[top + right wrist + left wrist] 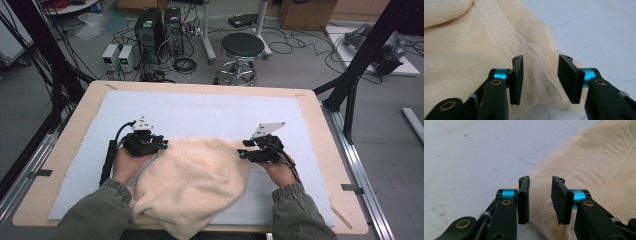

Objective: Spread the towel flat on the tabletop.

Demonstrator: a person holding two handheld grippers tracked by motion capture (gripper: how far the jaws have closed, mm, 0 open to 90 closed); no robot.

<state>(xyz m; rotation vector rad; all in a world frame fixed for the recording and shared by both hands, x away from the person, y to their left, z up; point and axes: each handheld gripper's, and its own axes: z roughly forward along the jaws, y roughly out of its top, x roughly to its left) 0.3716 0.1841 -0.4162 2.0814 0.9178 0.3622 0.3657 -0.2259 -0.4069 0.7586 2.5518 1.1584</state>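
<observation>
The left gripper (159, 143) stands open at the near-left edge of a cream towel (192, 185) with a woven key-pattern border, rumpled and draped over the table's (60, 150) front edge. The right gripper (243, 148) gapes at its right corner, holding nothing. No writing is legible.

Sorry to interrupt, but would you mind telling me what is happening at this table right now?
A person is working on a cream towel with a hand-held tool in each hand. The towel lies rumpled on the white mat, its near part hanging over the table edge. The left tool sits at the towel's far left corner and the right tool at its far right corner. Both have their jaws apart above the fabric, gripping nothing, so the towel is lying free at this moment.
</observation>
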